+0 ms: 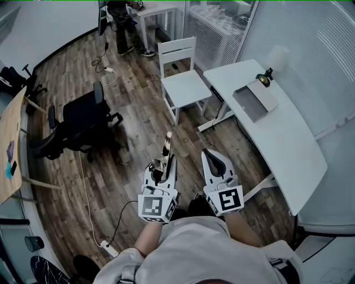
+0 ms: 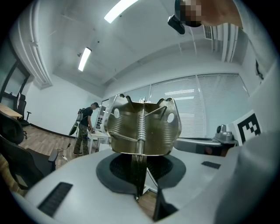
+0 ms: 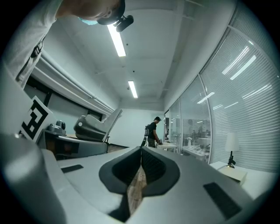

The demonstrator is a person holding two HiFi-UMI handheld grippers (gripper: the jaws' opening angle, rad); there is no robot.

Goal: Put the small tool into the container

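Mid-carry: the left gripper [image 2: 139,175] clamps the brass-coloured ribbed spring clip [image 2: 142,127] upright above the floor [image 1: 133,122], the right gripper [image 3: 140,175] is clenched empty; next, reach the grey tray [image 1: 255,101], probably the container, well apart.

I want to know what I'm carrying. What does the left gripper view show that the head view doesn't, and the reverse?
Only the left gripper view: the small tool up close, with its coil spring and ridged metal plates, plus the ceiling lights. Only the head view: the white desk, the white chair, and the tool's tip standing above the jaws. Both: the left gripper shut on the small tool, with the right gripper beside it.
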